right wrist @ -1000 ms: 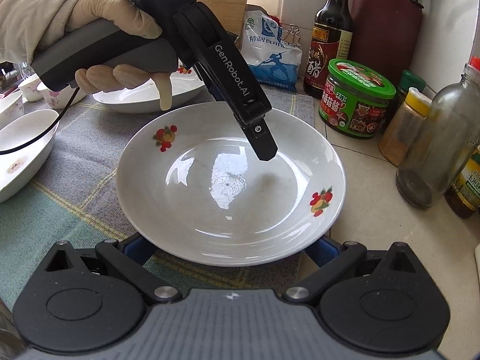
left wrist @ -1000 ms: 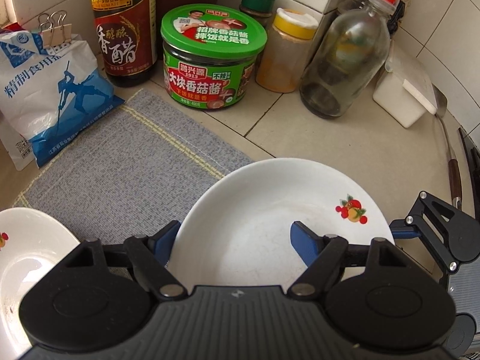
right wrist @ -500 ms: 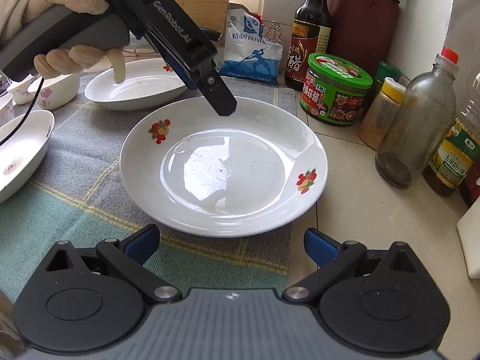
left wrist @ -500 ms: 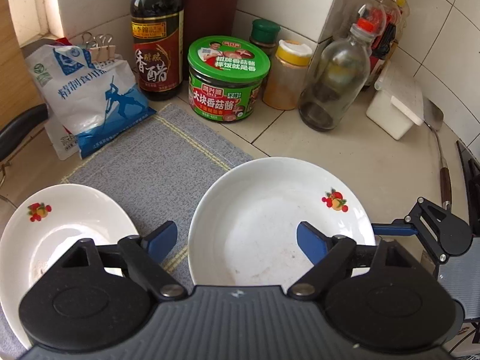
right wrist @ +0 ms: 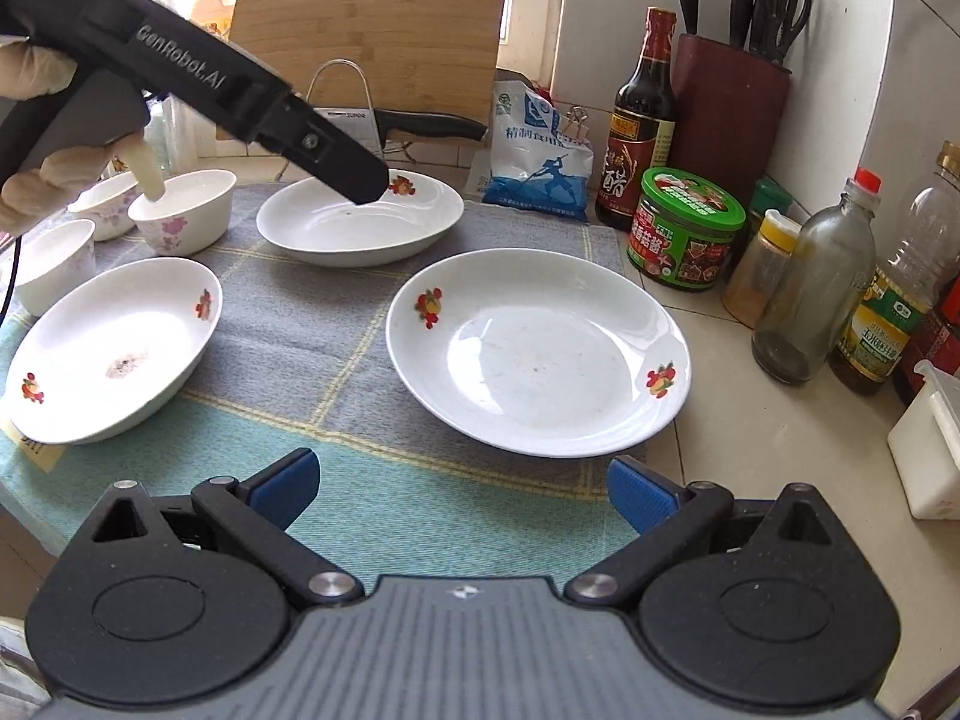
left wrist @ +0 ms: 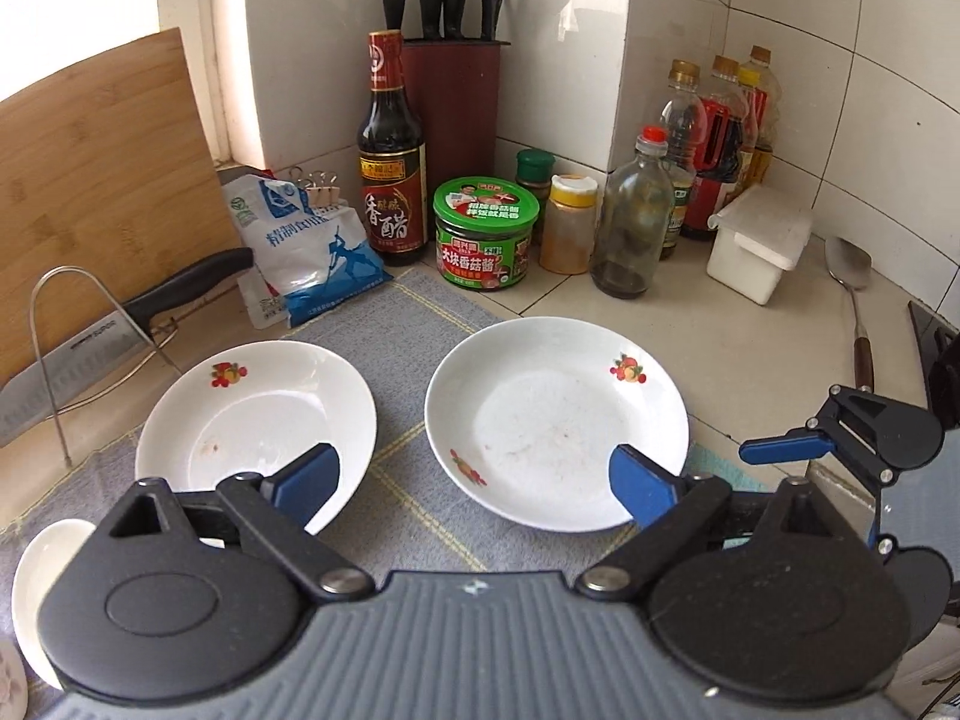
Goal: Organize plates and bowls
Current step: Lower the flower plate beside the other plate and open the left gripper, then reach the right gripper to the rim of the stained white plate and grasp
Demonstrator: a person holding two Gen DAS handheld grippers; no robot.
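Tiled worktop (right wrist: pixel 750 420) in a kitchen corner, grey checked cloth (right wrist: pixel 336 348) spread over it, sauce bottles and a knife block along the wall. Left claw (left wrist: pixel 474 477) is opening wide, nothing between its blue pads, hovering over the cloth between two fruit-patterned plates. Near plate (right wrist: pixel 540 354) sits on the cloth's right edge, just ahead of the right claw (right wrist: pixel 462 489), which also gapes empty. Far plate (right wrist: pixel 360 222) lies behind, a third plate (right wrist: pixel 114 348) to the left, small floral bowls (right wrist: pixel 186 210) beyond it.
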